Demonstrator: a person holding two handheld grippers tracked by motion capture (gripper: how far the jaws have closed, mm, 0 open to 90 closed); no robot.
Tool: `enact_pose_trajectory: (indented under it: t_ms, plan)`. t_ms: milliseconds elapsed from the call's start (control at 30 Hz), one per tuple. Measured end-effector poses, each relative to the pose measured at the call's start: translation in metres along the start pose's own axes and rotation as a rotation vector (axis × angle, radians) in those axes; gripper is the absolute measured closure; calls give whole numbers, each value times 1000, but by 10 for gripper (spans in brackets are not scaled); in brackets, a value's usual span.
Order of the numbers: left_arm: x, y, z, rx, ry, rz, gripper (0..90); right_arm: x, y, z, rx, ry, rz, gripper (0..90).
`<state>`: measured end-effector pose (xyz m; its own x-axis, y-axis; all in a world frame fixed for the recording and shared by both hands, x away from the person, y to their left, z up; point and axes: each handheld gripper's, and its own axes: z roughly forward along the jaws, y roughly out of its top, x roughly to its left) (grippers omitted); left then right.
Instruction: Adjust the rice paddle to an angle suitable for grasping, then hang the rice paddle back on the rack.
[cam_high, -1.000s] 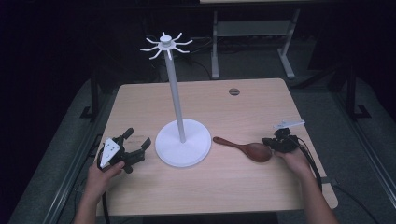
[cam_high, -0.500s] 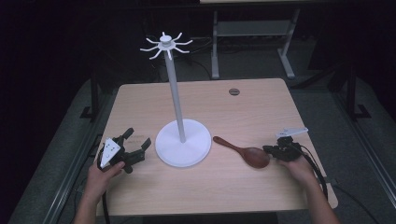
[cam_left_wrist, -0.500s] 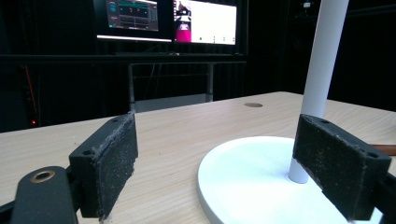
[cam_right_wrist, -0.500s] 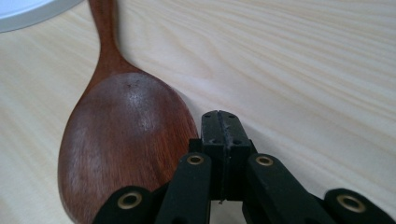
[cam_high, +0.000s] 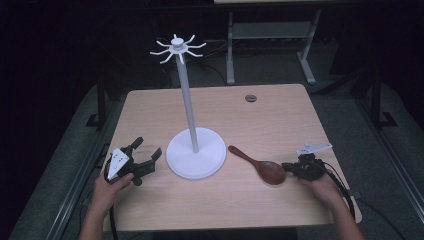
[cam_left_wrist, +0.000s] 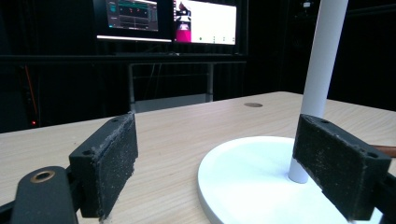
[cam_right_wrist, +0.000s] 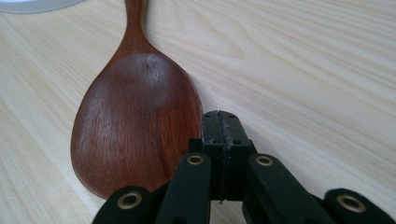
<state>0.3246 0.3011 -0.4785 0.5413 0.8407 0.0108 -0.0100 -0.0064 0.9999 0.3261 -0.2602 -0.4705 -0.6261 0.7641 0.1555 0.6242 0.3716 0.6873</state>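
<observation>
Spoon on the table, right gripper closed next to its bowl

The wooden spoon (cam_high: 260, 166) lies flat on the table (cam_high: 280, 115), its handle pointing toward the white stand (cam_high: 195, 156) and its bowl toward the person's right hand. The right gripper (cam_right_wrist: 222, 122) has its jaws pressed together with nothing between them, and the tips sit just beside the edge of the spoon's bowl; I cannot tell if they touch it. The left gripper (cam_high: 145, 161) rests near the round base of the stand with its jaws wide apart and empty. I judge the work is at the very beginning: the spoon is not picked up yet, and the hooks at the top of the stand carry nothing. Grasping, lifting and hanging all seem left to do.
</observation>
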Motion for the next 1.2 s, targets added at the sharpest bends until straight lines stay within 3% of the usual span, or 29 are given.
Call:
enact_pose_trajectory:
  t_ms: [433, 600, 700, 833, 933, 1200]
  plan:
    - [0, 0, 0, -2, 0, 1, 134, 14, 4, 2, 5, 45, -58, 898]
    - [0, 0, 0, -2, -1, 1, 134, 16, 7, 1, 16, 41, -54, 897]
    - [0, 0, 0, 0, 0, -1, 134, 17, 9, 0, 16, 36, -50, 860]
    - [0, 0, 0, 0, 0, 1, 134, 18, 16, -5, 34, 21, -41, 739]
    - [0, 0, 0, 0, 1, 0, 134, 19, 24, -8, 45, 34, -20, 677]
    - [-1, 0, 0, 11, 0, 3, 134, 25, 48, -9, 84, 42, 15, 620]
